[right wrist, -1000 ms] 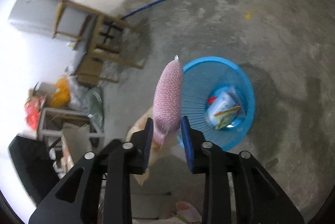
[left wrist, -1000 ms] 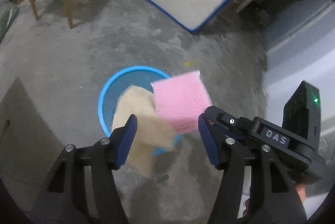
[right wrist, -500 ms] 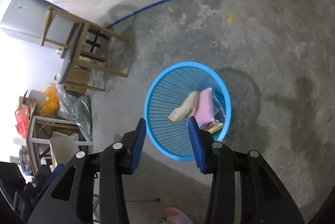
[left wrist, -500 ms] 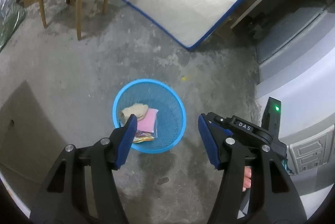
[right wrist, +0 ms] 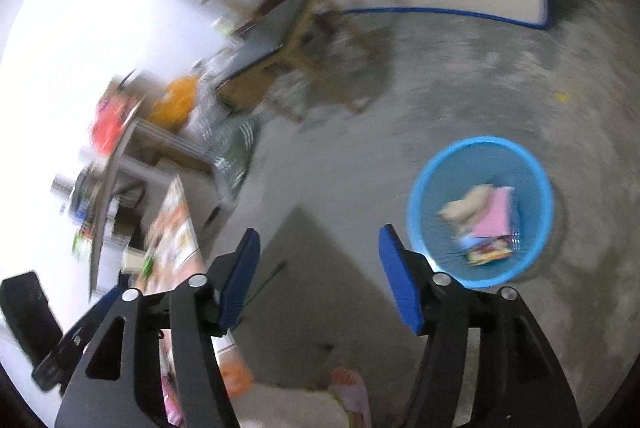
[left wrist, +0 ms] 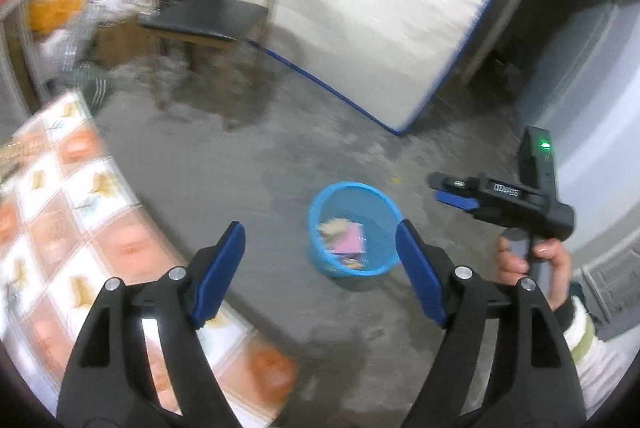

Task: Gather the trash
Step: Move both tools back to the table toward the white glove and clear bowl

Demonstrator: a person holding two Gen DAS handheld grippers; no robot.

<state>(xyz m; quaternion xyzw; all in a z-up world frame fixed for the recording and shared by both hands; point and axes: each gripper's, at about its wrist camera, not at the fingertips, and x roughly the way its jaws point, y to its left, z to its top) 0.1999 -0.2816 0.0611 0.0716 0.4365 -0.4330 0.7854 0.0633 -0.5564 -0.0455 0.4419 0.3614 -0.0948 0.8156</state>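
Left gripper (left wrist: 320, 248) and right gripper (right wrist: 318, 268): jaws apart, just been opening, nothing between. Blue basket (left wrist: 320, 199) on floor holds pink pad (left wrist: 348, 242), beige scrap (left wrist: 330, 227).

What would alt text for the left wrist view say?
A blue basket holding pink and tan trash stands on a concrete floor, framed by the open, empty left gripper. A hand holds the right gripper beside it.

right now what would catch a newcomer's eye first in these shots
The bright blue basket on the grey concrete floor, with pink and tan scraps lying in it. Next, the patterned orange tablecloth at the left, and both grippers, left and right, open and empty.
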